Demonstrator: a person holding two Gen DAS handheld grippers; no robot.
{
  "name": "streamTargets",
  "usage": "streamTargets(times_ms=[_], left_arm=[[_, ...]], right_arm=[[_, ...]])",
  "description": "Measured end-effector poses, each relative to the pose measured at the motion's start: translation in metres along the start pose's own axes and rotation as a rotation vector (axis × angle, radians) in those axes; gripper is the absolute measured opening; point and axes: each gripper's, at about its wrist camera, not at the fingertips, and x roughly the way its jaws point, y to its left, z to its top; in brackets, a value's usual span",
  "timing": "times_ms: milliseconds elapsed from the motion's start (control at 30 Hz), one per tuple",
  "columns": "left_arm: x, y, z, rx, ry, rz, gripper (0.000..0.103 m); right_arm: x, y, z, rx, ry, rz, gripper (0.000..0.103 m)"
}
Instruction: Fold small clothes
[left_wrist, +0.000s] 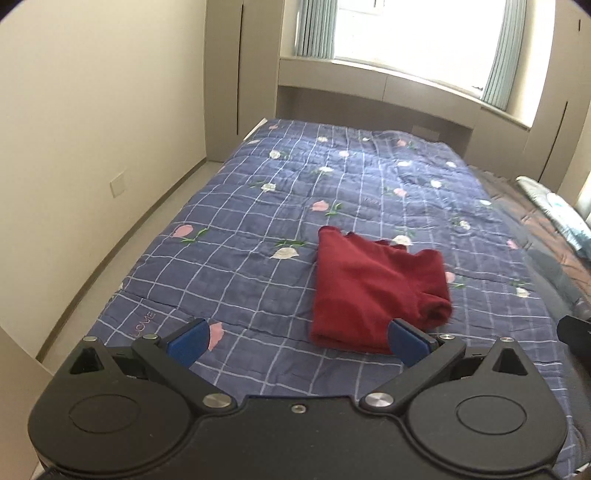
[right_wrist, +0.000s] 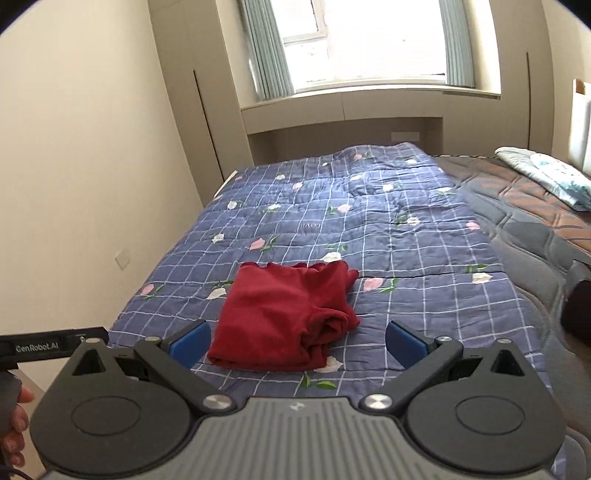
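Left wrist view: the left tongs (left_wrist: 299, 341) stand released, empty, their right pad hiding the near edge of one folded red garment (left_wrist: 373, 291) on the quilt (left_wrist: 229, 258). Right wrist view: the right tongs (right_wrist: 297, 343) gape empty, the garment (right_wrist: 284, 317) at 12 o'clock; one hand (right_wrist: 16, 424) is cut off at 9 o'clock.

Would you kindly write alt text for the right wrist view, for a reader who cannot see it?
A folded dark red garment lies on a blue checked floral quilt covering a bed, just beyond the open, empty right gripper. Behind the bed, a curtained window lights the beige room.
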Motion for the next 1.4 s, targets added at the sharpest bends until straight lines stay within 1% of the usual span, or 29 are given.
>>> streamTargets(times_ms=[233,333,433,667,1033,1167,1400], left_arm=[[-0.044,0.000,-0.017,0.015,-0.027,-0.022,0.102],[-0.057,0.002,-0.022,0.011,-0.025,-0.031,0.102],[-0.066,0.004,-0.028,0.013,-0.017,-0.017,0.102],[-0.087,0.000,-0.035,-0.012,-0.037,0.011,0.102],[-0.125,-0.025,-0.047,-0.041,-0.080,0.045,0.102],[-0.132,-0.031,-0.052,-0.054,-0.082,0.064,0.102],[-0.135,-0.038,-0.062,-0.059,-0.070,0.099,0.102]], right_arm=[[-0.049,0.005,-0.008,0.013,-0.034,-0.012,0.103],[-0.061,0.004,-0.010,0.015,-0.041,-0.011,0.103],[-0.071,0.003,-0.013,0.011,-0.038,-0.003,0.103],[-0.083,0.002,-0.022,-0.020,-0.041,0.033,0.103],[-0.099,0.001,-0.028,-0.066,-0.009,0.119,0.103],[-0.102,-0.003,-0.029,-0.080,0.002,0.144,0.103],[-0.105,-0.013,-0.029,-0.083,-0.001,0.148,0.103]])
